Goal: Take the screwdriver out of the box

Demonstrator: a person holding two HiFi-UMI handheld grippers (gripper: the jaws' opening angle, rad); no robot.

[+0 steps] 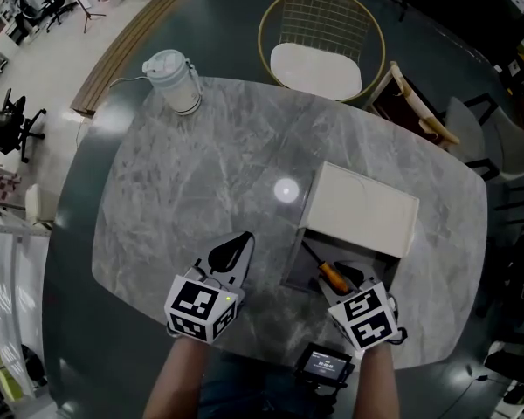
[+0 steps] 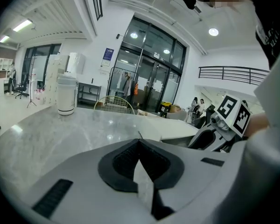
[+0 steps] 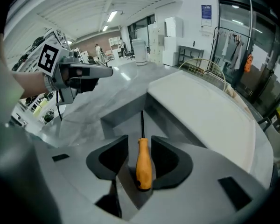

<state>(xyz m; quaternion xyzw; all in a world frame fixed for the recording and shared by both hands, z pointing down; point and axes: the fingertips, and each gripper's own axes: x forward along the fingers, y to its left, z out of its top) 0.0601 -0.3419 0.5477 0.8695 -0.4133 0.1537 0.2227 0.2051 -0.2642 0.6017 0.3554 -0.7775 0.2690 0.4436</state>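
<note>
Orange handle, dark shaft: the screwdriver (image 3: 143, 164) lies flat in the open box (image 1: 295, 262), shaft pointing away from me toward the far wall.

- Right gripper (image 3: 140, 140): jaws wide apart and tilted down into the box, one on each side of the handle. I see a gap on both sides, so the pads are not pressing and nothing is gripped.
- Left gripper (image 2: 140, 141): jaws closed together and empty. It sits over the bare marble table (image 1: 183, 182) to the left of the box, clear of it.

Risks as I judge them:
- The handle is round and smooth. A bite that lands off-centre could roll it or squirt it forward instead of clamping it.
- The lower jaw tips are near the box floor. Pressing down while closing may jam them there.
- The shaft is long. If I lift with the tip low, it could snag on the far wall or the lid (image 1: 362, 208).
- Nothing steadies the box, so a snag might drag it across the stone.

Containers:
- The box holds only the screwdriver as far as I can see, with its white lid thrown back on the far side.
- A lidded white jug (image 1: 175, 81) stands well apart at the table's far left edge. I cannot see its contents.
</note>
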